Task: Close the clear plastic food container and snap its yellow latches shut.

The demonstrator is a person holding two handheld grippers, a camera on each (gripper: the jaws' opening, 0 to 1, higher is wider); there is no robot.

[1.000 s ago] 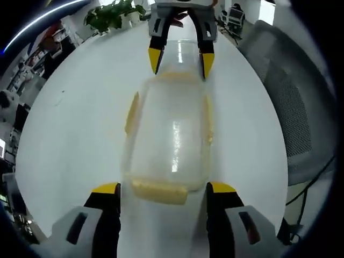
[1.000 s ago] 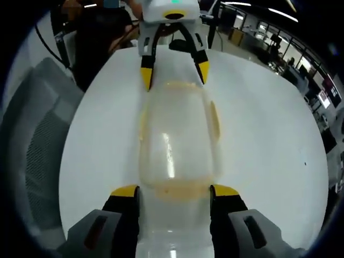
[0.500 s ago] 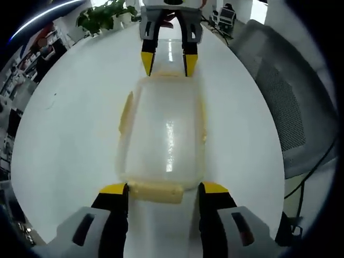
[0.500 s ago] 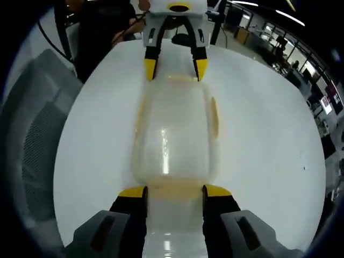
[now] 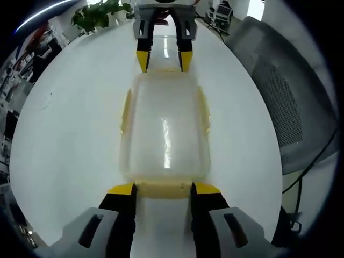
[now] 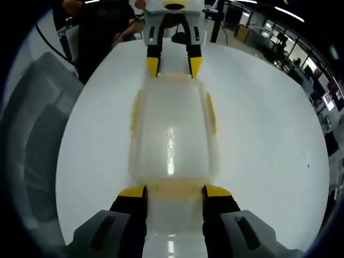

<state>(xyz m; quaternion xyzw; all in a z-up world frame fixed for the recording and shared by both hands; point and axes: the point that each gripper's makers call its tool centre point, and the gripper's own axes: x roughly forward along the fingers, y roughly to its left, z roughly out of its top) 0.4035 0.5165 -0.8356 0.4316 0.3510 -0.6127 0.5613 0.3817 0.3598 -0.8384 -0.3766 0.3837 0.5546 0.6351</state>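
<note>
The clear plastic food container (image 5: 164,129) lies lid-on along the white table (image 5: 70,123), with yellow side latches (image 5: 126,110) on its long edges. My left gripper (image 5: 164,189) is at its near end, jaws pressed against the two ends of the yellow end latch (image 5: 164,192). At the opposite end my right gripper (image 5: 164,59) meets the container's edge. In the right gripper view the same container (image 6: 172,129) runs away from my right gripper (image 6: 174,191), whose jaws clamp the near end latch (image 6: 174,189). The left gripper (image 6: 173,64) is at the far end.
A grey mesh chair (image 5: 293,107) stands beside the round table, also seen as the chair (image 6: 32,145). A potted plant (image 5: 102,16) sits past the table's far edge. A person in dark clothes (image 6: 102,27) stands behind the left gripper. Office furniture fills the background.
Both grippers have moved in to the container's ends and narrowed their jaws onto the end latches. The left jaws kept closing through the last half second. The container's lid now looks flatter.
</note>
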